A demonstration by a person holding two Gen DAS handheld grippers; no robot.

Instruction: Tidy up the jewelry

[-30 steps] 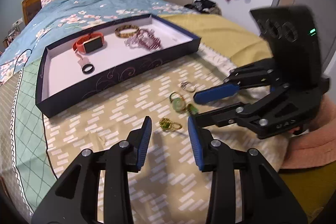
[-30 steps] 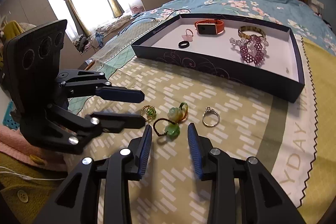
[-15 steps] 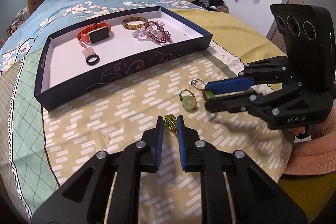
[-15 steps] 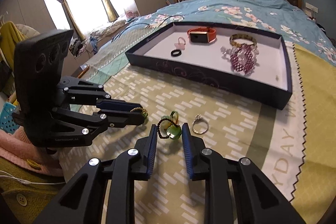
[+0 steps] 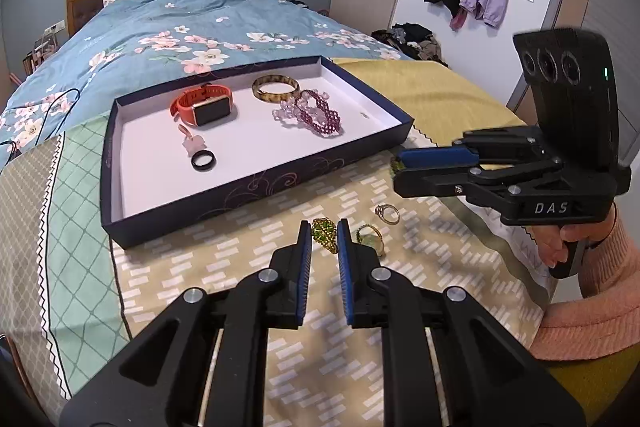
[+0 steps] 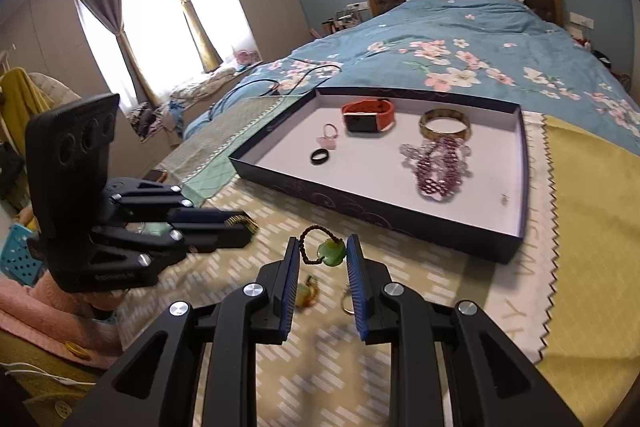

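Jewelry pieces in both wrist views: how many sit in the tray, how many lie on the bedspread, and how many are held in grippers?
In the tray: 5
On the bedspread: 2
Held by the left gripper: 1
Held by the right gripper: 1
Total: 9

The tray is navy outside with pale swirls and white inside. In it lie an orange-strapped watch, a mottled amber bangle, purple beads and a black ring. The cloth is tan with white dashes. Near its front edge, a green, possibly beaded trinket.
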